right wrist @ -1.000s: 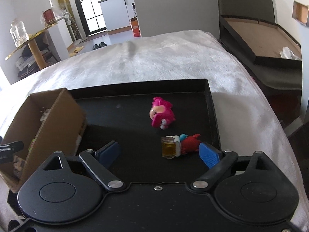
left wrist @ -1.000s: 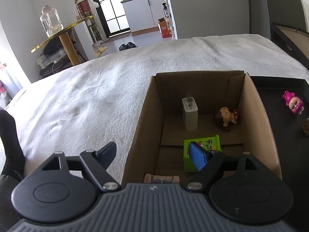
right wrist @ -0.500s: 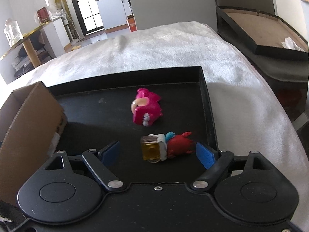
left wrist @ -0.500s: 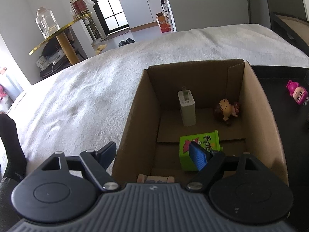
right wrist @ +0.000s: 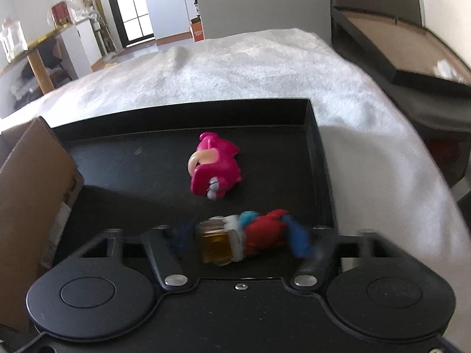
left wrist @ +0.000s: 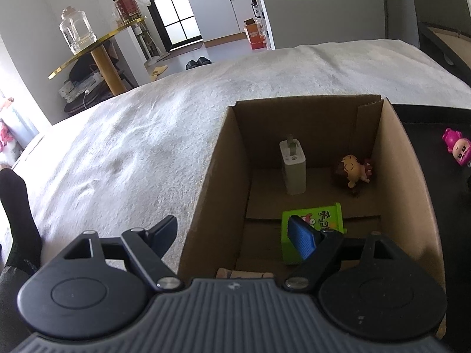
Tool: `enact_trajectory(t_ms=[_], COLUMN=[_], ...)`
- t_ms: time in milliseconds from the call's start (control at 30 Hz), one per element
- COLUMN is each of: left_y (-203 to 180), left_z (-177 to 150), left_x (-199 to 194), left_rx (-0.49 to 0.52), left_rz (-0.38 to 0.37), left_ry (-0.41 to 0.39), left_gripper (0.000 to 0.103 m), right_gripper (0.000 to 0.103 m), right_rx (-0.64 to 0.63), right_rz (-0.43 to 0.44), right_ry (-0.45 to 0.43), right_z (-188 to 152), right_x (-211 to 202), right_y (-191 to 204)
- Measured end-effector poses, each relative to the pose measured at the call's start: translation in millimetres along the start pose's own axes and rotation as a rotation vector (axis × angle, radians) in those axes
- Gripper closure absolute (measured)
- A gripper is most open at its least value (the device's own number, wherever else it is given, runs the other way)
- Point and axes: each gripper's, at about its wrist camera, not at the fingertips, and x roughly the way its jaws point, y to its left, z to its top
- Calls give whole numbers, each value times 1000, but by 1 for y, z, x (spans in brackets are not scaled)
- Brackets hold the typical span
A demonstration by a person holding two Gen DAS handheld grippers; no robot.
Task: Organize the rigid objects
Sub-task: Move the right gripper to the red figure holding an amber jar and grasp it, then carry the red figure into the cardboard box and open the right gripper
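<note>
My left gripper (left wrist: 232, 234) hangs with its fingers wide apart, straddling the near left wall of the cardboard box (left wrist: 394, 158); nothing lies between them. My right gripper (right wrist: 240, 239) has just been closing its jaws around the red and yellow toy (right wrist: 241, 239), which lies crosswise between my blurred fingers on the near part of the black tray (right wrist: 318, 153); I cannot tell whether the pads touch it. The pink figure (right wrist: 213, 172) lies just beyond.

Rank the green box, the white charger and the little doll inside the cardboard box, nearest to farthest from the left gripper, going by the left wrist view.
1. Green box: near end of the cardboard box, right behind one of the left gripper's fingers.
2. White charger: upright, farther in, centre-left.
3. Little doll: lying by the far right corner; barely beyond the charger, almost too close to call.
</note>
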Motion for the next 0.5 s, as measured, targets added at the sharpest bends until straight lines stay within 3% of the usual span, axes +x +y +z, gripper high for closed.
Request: enact_trajectory(t_ms=[500], left_y=[9], left_z=[-4], left_x=[-5], left_rx=[-39], left_rz=[-41], left_ry=[7], left_gripper=[22], right_gripper=[44], right_rx=[-29], right_rz=[35], right_ry=[-35], right_z=[8], right_x=[-41], right_y=[31])
